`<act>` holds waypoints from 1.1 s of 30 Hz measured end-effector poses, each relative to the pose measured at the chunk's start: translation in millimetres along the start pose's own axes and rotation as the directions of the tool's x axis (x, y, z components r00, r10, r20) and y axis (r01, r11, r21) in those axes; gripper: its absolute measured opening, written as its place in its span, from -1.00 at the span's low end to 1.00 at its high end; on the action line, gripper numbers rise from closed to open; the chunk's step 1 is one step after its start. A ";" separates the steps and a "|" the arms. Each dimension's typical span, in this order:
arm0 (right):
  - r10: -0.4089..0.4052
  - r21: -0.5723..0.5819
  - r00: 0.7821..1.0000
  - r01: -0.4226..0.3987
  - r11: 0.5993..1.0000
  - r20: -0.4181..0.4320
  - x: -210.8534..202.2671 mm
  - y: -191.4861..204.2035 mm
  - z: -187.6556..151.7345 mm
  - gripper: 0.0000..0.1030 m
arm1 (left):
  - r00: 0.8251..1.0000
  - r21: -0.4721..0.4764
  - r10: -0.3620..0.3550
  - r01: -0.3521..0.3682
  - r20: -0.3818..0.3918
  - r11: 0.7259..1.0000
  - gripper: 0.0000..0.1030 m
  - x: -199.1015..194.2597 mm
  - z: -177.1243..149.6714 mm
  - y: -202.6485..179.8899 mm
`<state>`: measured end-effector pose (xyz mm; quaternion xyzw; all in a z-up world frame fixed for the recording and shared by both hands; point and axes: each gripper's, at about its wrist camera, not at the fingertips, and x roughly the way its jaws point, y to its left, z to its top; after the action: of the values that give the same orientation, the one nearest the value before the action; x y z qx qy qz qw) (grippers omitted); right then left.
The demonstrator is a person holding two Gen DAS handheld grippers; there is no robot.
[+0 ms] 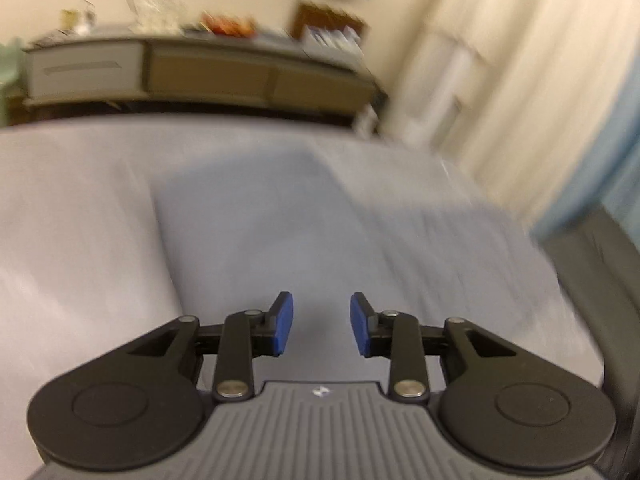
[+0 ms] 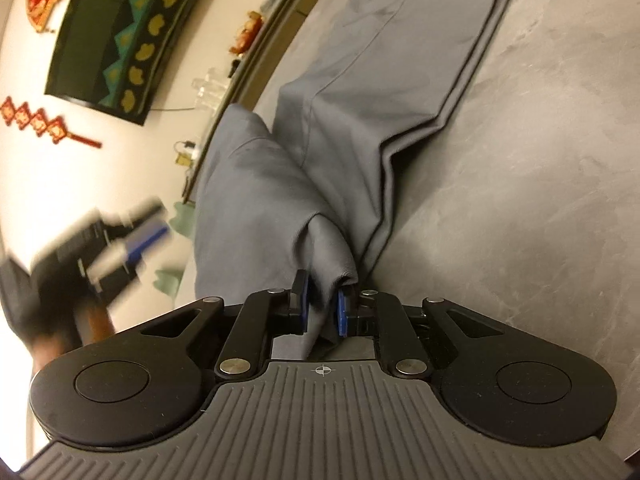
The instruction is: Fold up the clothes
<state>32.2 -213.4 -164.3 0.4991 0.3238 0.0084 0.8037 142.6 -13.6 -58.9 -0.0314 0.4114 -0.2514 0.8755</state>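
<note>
Grey marbled tabletop [image 2: 520, 160], sideboard [image 1: 200, 72] along the far wall. Grey trousers [image 2: 360, 80] lie stretched across the table, legs stacked; one end is bunched and lifted. Your right gripper [image 2: 322, 308] is clamped on that bunched fabric, blue pads [image 2: 303, 304] pressing it. Your left gripper [image 1: 321, 330] hangs over the cloth, jaws wide apart, holding nothing; view blurred.

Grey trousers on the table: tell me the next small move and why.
Probably bring the open left gripper down onto a free edge of the grey trousers. The right gripper is shut on a bunched end of the cloth, lifted off the table, while the left holds nothing and appears blurred with motion. A second grip would let both carry the fold over evenly.
</note>
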 end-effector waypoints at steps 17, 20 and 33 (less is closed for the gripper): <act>-0.083 -0.880 0.975 0.222 0.419 0.206 -8.3 148.0 -29.3 -0.24 | 0.997 -0.360 0.074 -0.073 -0.013 0.930 0.64 45.6 50.5 132.6; -0.151 -0.914 0.969 0.237 0.330 0.197 26.0 143.8 -21.5 -0.23 | 1.000 -0.421 -0.019 0.013 -0.010 0.907 0.78 78.0 67.0 154.1; -0.247 -0.886 0.966 0.174 0.429 0.071 48.1 100.9 5.8 -0.19 | 0.987 -0.306 -0.059 0.103 0.149 0.946 -0.25 30.3 50.6 129.0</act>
<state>104.5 -151.2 -105.8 -0.0368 0.3596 0.0925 0.9278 249.6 77.0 -80.6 -0.2038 0.3831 -0.2161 0.8746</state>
